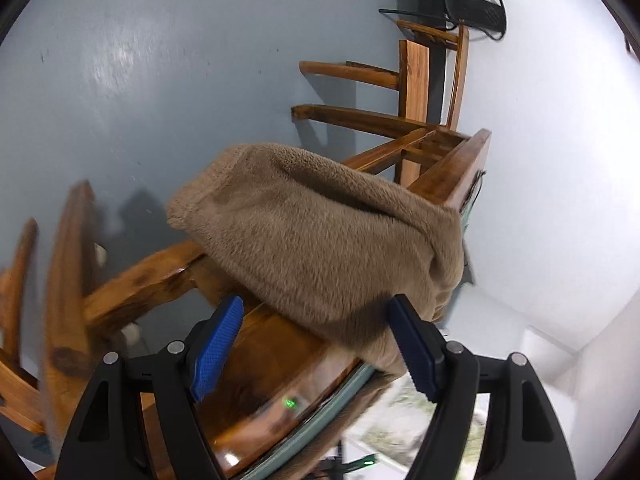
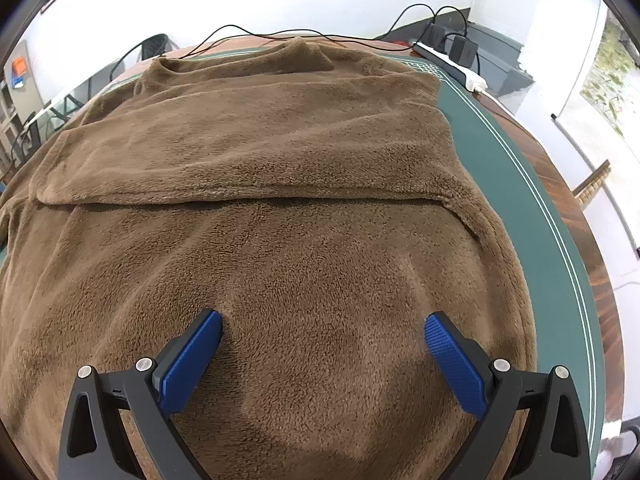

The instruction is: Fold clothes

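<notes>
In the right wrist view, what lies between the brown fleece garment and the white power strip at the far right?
A bare band of the green mat lies between the brown fleece garment and the white power strip, seen in the right wrist view.

1 brown garment (image 2: 280, 208), 2 wooden chairs (image 1: 416, 92), 1 table (image 2: 560, 216).

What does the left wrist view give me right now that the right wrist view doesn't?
Left wrist only: a part of the brown fleece garment hanging over the table edge, wooden chairs and the grey floor below; the left claw is open, not on the cloth.

Right wrist only: the garment spread flat on the green mat, one layer folded across it, a power strip behind; the right claw is open above the fleece.

Both: the same brown garment and table.
</notes>
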`<action>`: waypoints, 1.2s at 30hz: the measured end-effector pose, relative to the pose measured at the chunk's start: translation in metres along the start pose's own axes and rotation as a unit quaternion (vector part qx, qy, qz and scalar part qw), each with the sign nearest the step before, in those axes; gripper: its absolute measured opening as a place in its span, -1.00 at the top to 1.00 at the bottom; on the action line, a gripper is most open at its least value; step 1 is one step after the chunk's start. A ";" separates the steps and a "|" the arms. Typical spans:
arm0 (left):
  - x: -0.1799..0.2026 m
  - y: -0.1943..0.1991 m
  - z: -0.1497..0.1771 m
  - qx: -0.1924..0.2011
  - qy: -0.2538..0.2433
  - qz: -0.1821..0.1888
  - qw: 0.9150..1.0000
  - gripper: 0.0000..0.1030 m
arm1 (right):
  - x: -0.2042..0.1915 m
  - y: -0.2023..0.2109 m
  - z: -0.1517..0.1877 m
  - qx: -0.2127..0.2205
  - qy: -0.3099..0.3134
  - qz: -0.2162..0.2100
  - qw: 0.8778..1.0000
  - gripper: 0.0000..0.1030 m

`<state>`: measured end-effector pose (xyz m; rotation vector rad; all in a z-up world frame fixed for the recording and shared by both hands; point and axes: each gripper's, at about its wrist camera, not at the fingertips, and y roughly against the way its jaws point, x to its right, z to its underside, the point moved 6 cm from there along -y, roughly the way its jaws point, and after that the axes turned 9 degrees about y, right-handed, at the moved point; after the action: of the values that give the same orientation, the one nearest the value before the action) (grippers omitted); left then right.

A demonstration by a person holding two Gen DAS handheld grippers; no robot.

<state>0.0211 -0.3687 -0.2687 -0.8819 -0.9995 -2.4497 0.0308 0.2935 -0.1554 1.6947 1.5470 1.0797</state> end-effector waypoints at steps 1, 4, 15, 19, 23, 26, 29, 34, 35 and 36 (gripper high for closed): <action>-0.001 -0.004 -0.003 -0.006 0.012 0.011 1.000 -0.53 | 0.001 0.000 0.000 -0.001 -0.002 0.002 1.000 -0.98; -0.004 -0.018 -0.011 -0.027 0.062 0.056 0.996 -0.53 | 0.002 -0.002 0.000 -0.002 -0.011 0.007 1.000 -0.98; 0.018 -0.008 -0.030 0.039 0.077 0.098 0.991 0.77 | 0.000 0.001 0.008 0.015 -0.029 0.012 0.999 -0.98; 0.050 0.024 -0.025 0.090 0.016 0.103 0.990 0.78 | 0.002 0.001 0.010 0.022 -0.032 0.007 0.999 -0.98; 0.099 0.056 0.009 0.133 -0.078 0.101 0.983 0.79 | 0.003 0.001 0.011 0.028 -0.034 0.003 0.999 -0.98; 0.142 0.071 0.056 0.179 -0.173 0.076 0.965 0.79 | 0.003 0.001 0.012 0.031 -0.034 0.000 0.999 -0.98; 0.190 0.073 0.126 0.221 -0.290 0.050 0.930 0.79 | 0.003 0.001 0.012 0.032 -0.033 -0.003 0.999 -0.98; 0.248 0.010 0.271 0.239 -0.503 -0.030 0.830 0.78 | 0.005 0.000 0.010 0.031 -0.030 -0.010 0.999 -0.99; 0.253 -0.011 0.300 0.237 -0.546 -0.054 0.802 0.78 | 0.006 -0.001 0.010 0.030 -0.029 -0.012 0.999 -0.99; 0.250 -0.039 0.327 0.233 -0.586 -0.087 0.771 0.78 | 0.006 -0.001 0.009 0.029 -0.027 -0.015 0.999 -0.99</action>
<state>-0.0495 -0.1278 0.0591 -2.2273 -1.9903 -1.3781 0.0384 0.3001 -0.1596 1.7208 1.5782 0.9741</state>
